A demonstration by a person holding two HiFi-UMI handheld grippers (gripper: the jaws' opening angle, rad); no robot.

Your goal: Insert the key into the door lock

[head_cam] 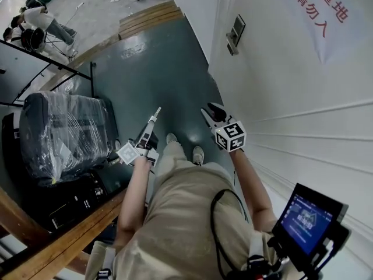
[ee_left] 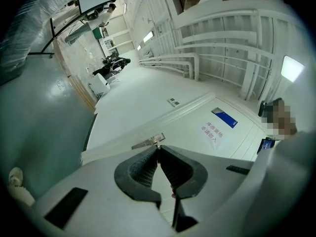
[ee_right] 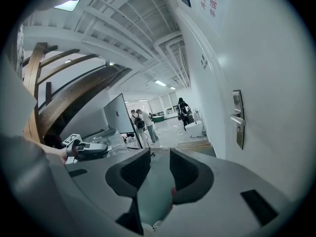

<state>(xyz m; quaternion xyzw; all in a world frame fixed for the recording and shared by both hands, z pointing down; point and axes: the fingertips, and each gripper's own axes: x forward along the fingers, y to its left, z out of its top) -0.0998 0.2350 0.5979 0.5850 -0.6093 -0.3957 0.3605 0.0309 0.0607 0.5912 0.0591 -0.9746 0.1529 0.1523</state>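
My left gripper is shut on a thin silver key that sticks out beyond its tips over the grey floor. In the left gripper view the jaws are pressed together with the key blade showing just past them, pointing towards the white door. The door's lock plate with its handle is on the white door at upper right, well ahead of both grippers. My right gripper is open and empty, nearer the door. Its own view shows its jaws apart and the metal lock plate and handle on the right.
A plastic-wrapped dark seat stands at the left, with a wooden beam below it. A lit screen hangs at lower right. A wooden step lies ahead, with people far off. A red-lettered sign is on the door.
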